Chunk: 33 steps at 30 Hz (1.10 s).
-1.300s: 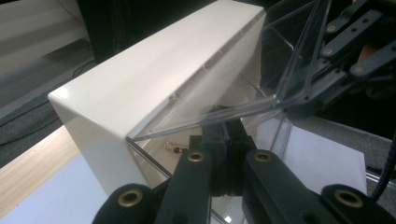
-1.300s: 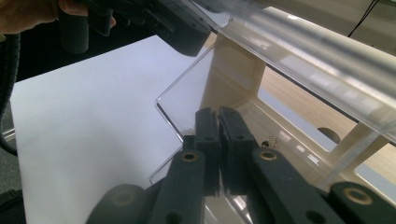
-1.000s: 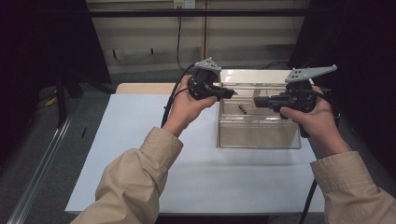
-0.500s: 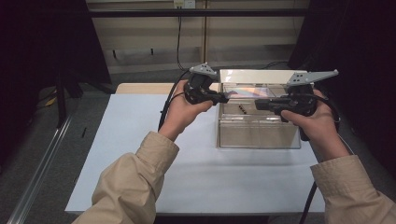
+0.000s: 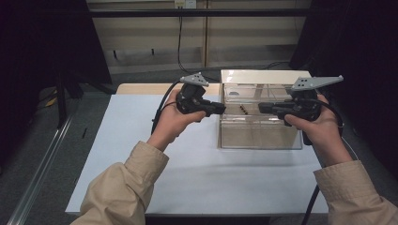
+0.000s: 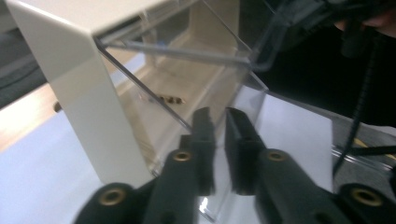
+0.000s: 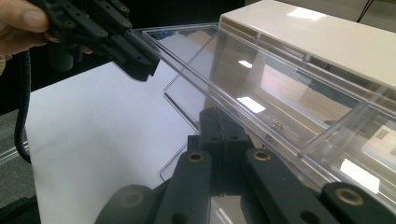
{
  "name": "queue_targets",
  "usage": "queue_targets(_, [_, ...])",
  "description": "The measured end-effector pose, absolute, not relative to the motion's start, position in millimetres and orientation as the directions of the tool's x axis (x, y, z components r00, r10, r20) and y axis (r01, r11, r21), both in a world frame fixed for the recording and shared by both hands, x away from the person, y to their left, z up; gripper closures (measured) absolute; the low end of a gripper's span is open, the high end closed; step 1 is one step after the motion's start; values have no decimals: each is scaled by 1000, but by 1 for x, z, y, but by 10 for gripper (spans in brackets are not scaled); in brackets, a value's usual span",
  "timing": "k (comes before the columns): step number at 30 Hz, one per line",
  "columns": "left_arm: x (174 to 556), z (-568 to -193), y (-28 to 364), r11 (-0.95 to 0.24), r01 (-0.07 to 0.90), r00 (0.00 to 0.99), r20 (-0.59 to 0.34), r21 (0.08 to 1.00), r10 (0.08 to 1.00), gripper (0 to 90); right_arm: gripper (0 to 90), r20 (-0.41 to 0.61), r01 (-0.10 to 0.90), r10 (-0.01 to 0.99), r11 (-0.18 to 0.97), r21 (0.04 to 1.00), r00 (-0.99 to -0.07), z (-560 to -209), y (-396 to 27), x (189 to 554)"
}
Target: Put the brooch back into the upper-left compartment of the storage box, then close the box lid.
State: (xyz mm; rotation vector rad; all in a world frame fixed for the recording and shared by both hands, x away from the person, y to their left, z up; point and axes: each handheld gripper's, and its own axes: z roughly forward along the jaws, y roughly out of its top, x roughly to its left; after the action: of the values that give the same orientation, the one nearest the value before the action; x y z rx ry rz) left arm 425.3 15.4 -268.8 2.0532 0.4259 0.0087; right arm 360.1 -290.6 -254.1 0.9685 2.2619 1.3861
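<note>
A clear plastic drawer (image 5: 260, 136) stands pulled out of a beige cabinet (image 5: 263, 76) toward me. A few small dark pieces (image 5: 243, 110) lie on its floor, also seen in the left gripper view (image 6: 169, 99). My left gripper (image 5: 223, 110) is at the drawer's left wall; its jaws (image 6: 219, 122) have just been opening and show a narrow gap, with the wall's edge running up to them. My right gripper (image 5: 261, 107) points left along the drawer's front rim. Its jaws (image 7: 219, 122) are pressed together just under that rim, and I cannot tell whether they pinch it.
The cabinet sits at the back right of a white table (image 5: 141, 154). A wooden strip (image 5: 141, 88) runs along the far edge. Cables trail from both grippers. Dark curtains close in on both sides, and floor rails lie at the left.
My left hand has moved a little left and toward me, to the drawer's left wall, and its jaws have parted slightly. The right hand and the drawer have stayed put.
</note>
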Motion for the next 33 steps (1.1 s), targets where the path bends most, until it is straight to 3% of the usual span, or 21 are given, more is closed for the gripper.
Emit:
queue_targets(5, [420, -275, 24, -474, 302, 939, -174, 827, 295, 579, 900, 74, 381, 685, 309, 871, -724, -255, -290, 358])
queue_targets(15, [409, -289, 42, -505, 309, 941, -183, 805, 285, 375, 900, 70, 378, 688, 308, 873, -722, -257, -291, 354])
queue_targets(33, [399, -317, 78, -535, 340, 931, -195, 774, 309, 204, 900, 82, 383, 693, 293, 876, -717, -268, -297, 349])
